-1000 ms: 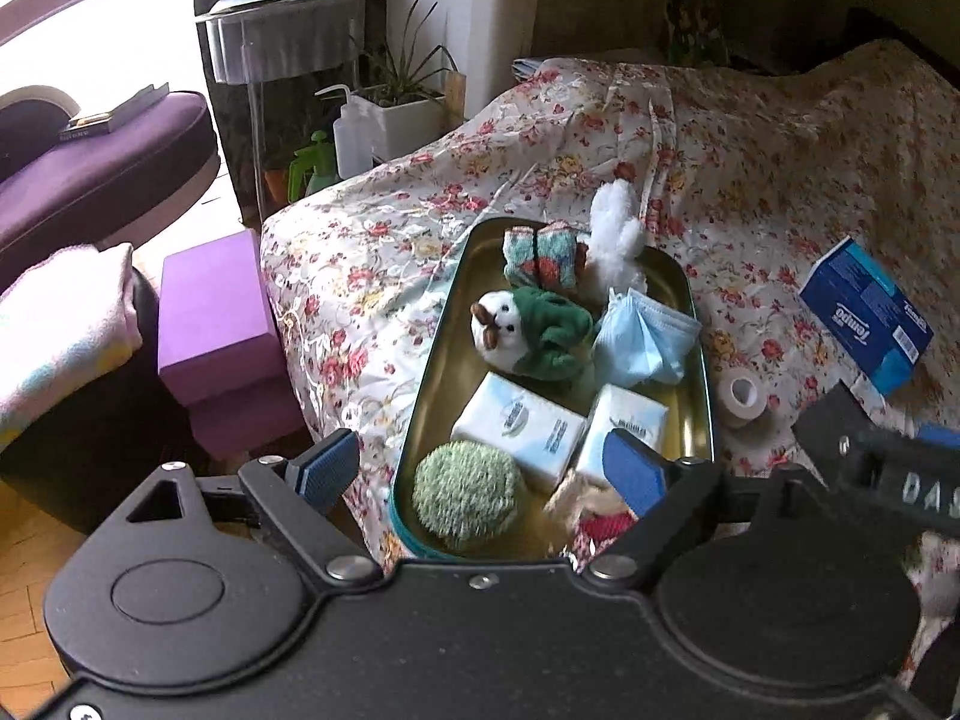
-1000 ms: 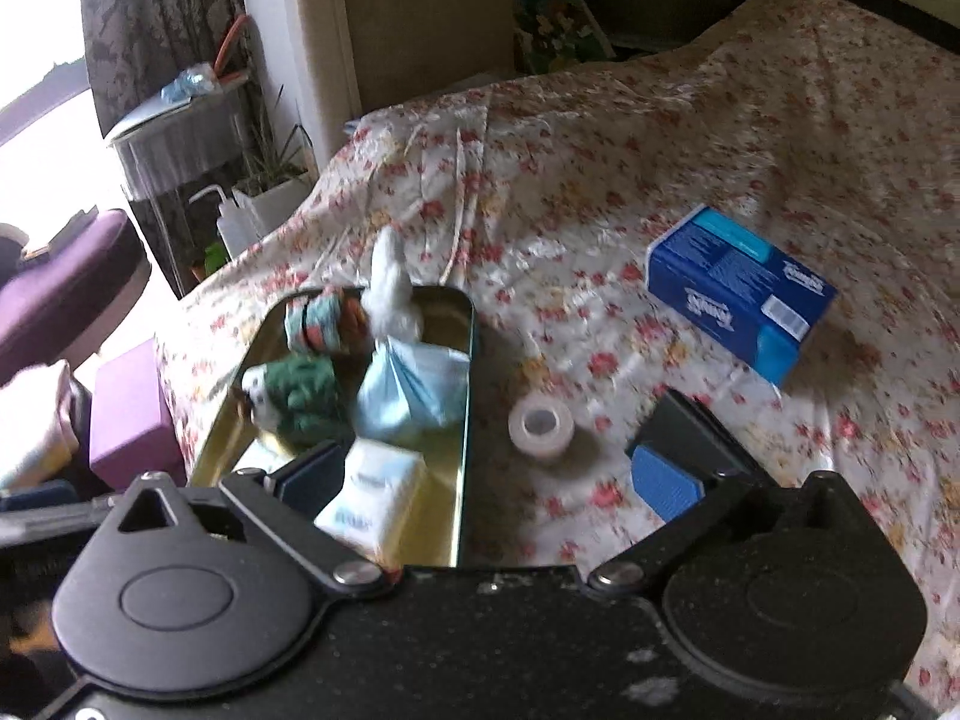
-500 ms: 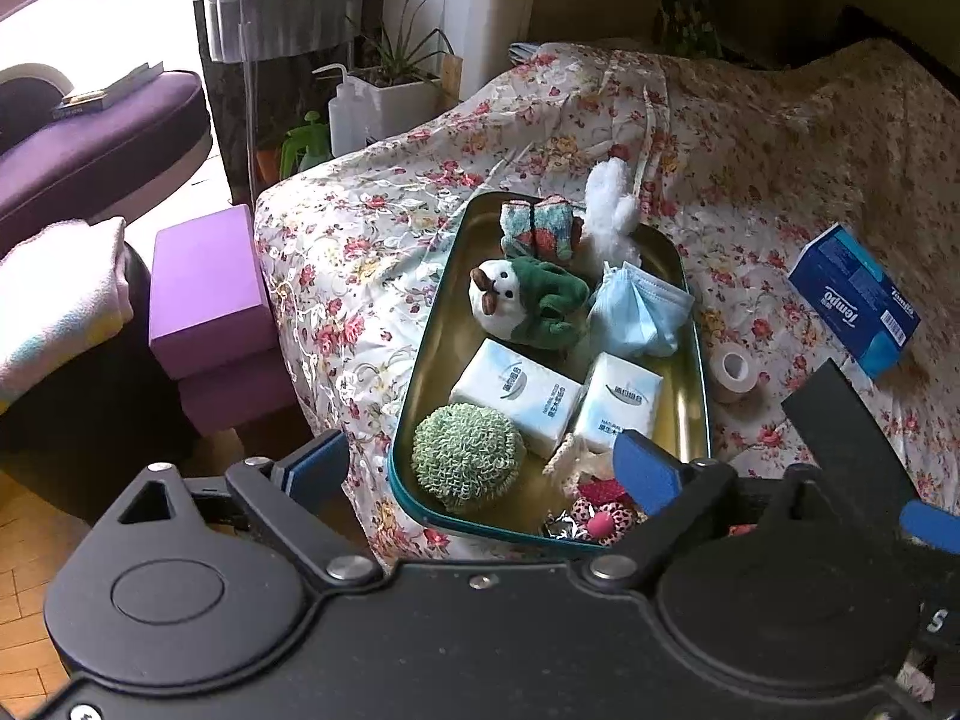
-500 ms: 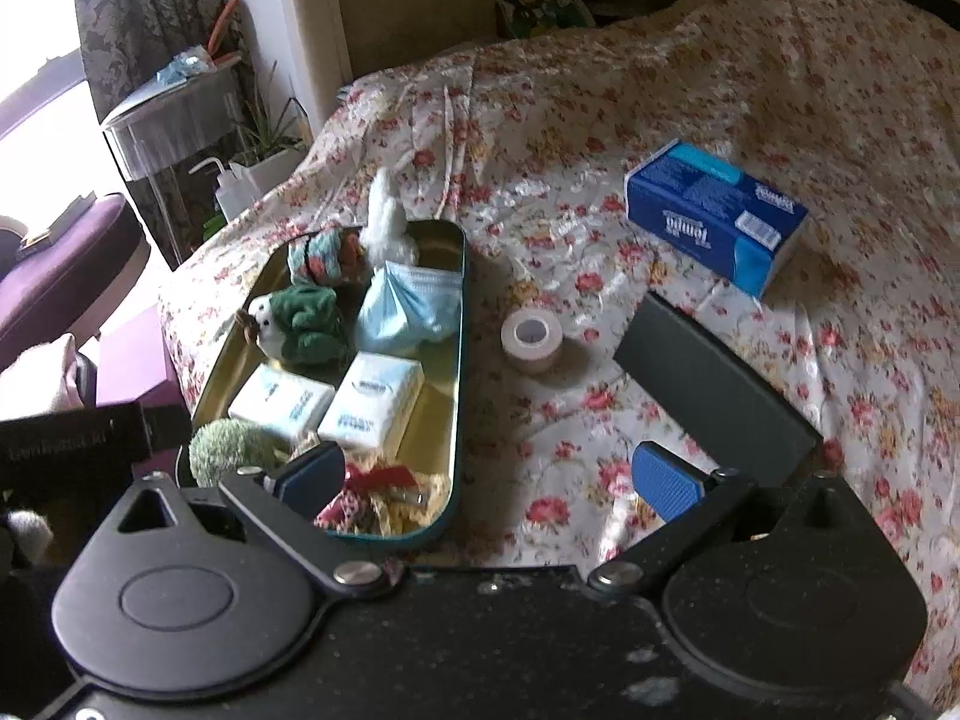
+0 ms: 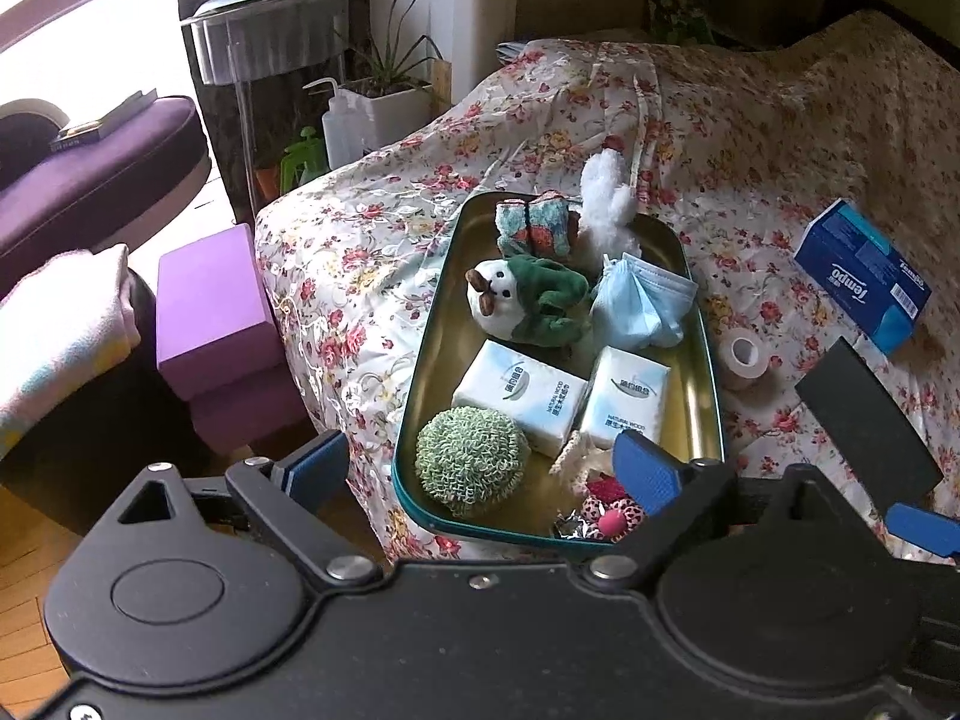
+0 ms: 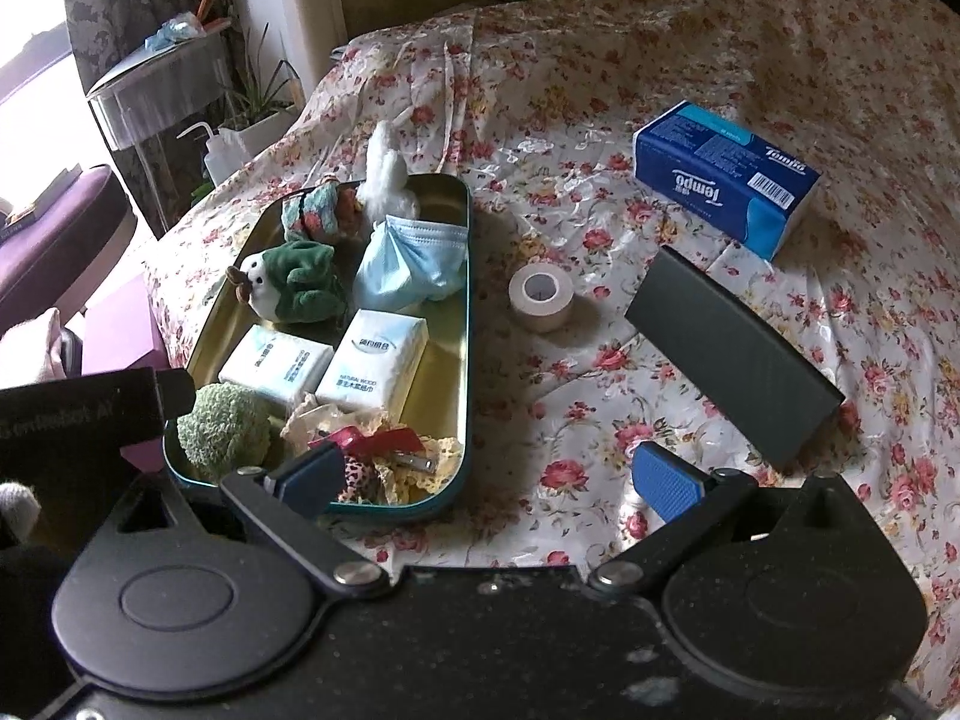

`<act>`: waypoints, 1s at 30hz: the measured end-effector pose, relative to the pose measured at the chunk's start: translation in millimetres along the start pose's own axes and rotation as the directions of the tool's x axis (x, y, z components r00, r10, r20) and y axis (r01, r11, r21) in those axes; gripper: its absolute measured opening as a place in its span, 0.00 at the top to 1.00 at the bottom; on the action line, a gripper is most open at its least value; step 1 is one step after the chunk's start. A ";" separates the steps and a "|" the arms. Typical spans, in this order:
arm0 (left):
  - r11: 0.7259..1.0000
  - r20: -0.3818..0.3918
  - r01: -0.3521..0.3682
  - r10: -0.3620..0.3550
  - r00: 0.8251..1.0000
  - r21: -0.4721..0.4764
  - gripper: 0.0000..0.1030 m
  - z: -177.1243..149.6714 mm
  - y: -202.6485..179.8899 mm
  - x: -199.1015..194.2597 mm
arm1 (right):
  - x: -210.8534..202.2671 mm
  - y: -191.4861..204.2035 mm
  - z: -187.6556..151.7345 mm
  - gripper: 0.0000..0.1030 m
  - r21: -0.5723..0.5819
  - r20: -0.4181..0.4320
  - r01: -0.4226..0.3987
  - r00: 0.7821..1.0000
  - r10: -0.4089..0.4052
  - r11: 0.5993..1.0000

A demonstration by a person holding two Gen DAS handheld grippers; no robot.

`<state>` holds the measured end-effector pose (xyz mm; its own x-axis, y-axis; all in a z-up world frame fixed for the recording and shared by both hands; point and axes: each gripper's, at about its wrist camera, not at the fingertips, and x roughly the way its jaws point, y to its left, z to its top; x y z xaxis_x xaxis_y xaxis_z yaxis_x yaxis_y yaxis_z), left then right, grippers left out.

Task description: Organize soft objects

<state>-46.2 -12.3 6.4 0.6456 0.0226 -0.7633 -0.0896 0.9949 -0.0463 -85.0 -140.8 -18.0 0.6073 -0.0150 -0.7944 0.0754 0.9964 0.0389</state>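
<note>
Hovering over near edge of bed: left gripper (image 5: 480, 459) and right gripper (image 6: 489, 477), both with jaws spread wide, gripping nothing. Looking mostly done: soft objects already sitting inside tin tray (image 6: 465, 324), itself lying on floral bedspread (image 6: 600, 138). Filling tray, nearest end first: green knitted ball (image 5: 471, 462) beside a heap of lace and red ribbon scraps (image 6: 384, 450); then two tissue packs (image 5: 519, 396) lying side by side; then green-and-white plush toy (image 5: 528, 300) next to crumpled blue face mask (image 5: 645, 306); at far end, folded patterned cloth (image 5: 534, 231) and white cotton tuft (image 5: 606, 204) leaning over rim. Remaining outside tray on bedspread: tape roll (image 6: 542, 299) just beside rim, black flat slab (image 6: 732, 354), blue Tempo tissue box (image 6: 723, 177) farther off. Judging little left, possibly the box.
</note>
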 end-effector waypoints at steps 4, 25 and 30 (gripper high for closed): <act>1.000 -0.004 -0.004 0.004 1.000 -0.007 0.11 0.1 0.5 0.7 | 3.7 2.8 1.8 0.00 -0.010 -0.006 0.000 1.000 0.000 1.000; 1.000 -0.005 -0.027 0.027 1.000 0.012 0.11 -0.6 -2.5 1.5 | 4.6 5.0 6.3 0.00 -0.024 0.002 -0.004 1.000 0.004 1.000; 1.000 -0.006 -0.027 0.027 1.000 0.010 0.11 -0.7 -2.9 1.9 | 4.9 4.8 6.2 0.00 -0.024 0.002 -0.004 1.000 0.004 1.000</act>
<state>-45.2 -15.2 4.6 0.6384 0.0490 -0.7681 -0.0992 0.9949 -0.0190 -76.8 -136.6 -17.9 0.6088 -0.0111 -0.7932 0.0540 0.9982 0.0274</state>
